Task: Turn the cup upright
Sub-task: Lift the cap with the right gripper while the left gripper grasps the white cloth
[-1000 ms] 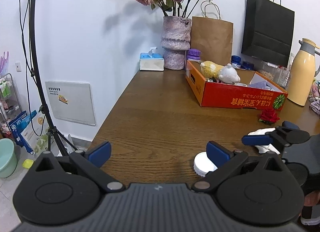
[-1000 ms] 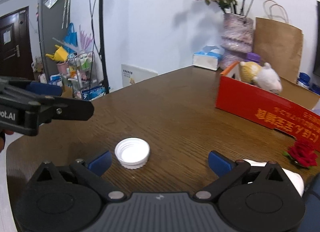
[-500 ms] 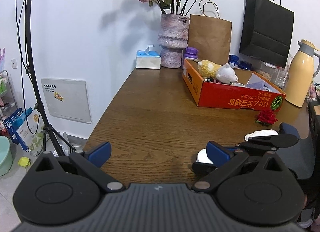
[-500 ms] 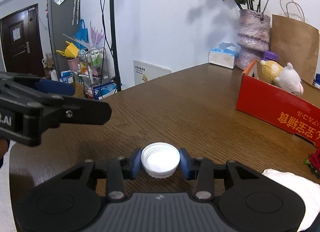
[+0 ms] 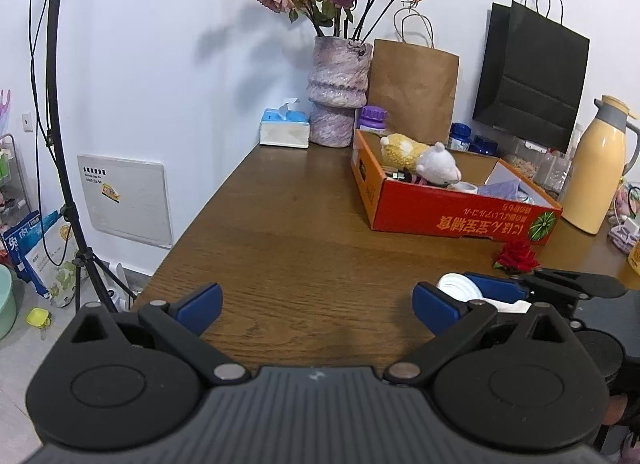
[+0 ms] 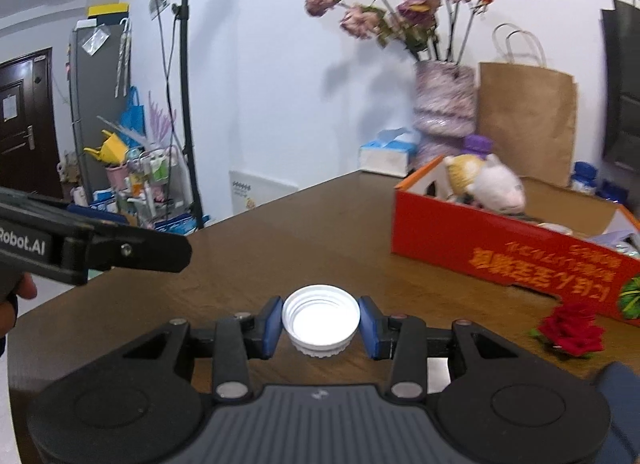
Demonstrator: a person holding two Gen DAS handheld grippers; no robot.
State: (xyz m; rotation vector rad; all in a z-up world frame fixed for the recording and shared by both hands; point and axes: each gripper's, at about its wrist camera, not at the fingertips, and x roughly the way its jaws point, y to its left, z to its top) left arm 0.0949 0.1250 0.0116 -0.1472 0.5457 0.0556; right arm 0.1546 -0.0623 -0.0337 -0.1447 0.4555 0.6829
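Observation:
The cup (image 6: 320, 320) is a small white ribbed one with a threaded inner rim. It sits between the blue pads of my right gripper (image 6: 320, 323), which is shut on its sides. Its open mouth faces up toward the right wrist camera, and it hangs slightly above the wooden table (image 6: 280, 248). From the left wrist view the cup (image 5: 456, 286) shows at the right, held by the right gripper's fingers (image 5: 494, 290). My left gripper (image 5: 316, 304) stands open over the table's near edge with nothing in it. Its black body (image 6: 120, 250) appears at the left of the right wrist view.
A red cardboard box (image 5: 448, 212) with plush toys stands on the right. A red fabric rose (image 5: 516, 256) lies in front of it. A vase (image 5: 338, 92), tissue box (image 5: 284, 130), paper bags and a yellow thermos (image 5: 598, 168) line the back. A tripod stand (image 5: 60, 144) stands left of the table.
The right gripper moved around the cup, closed on its sides and raised it off the table. The left gripper stayed open and shifted only slightly.

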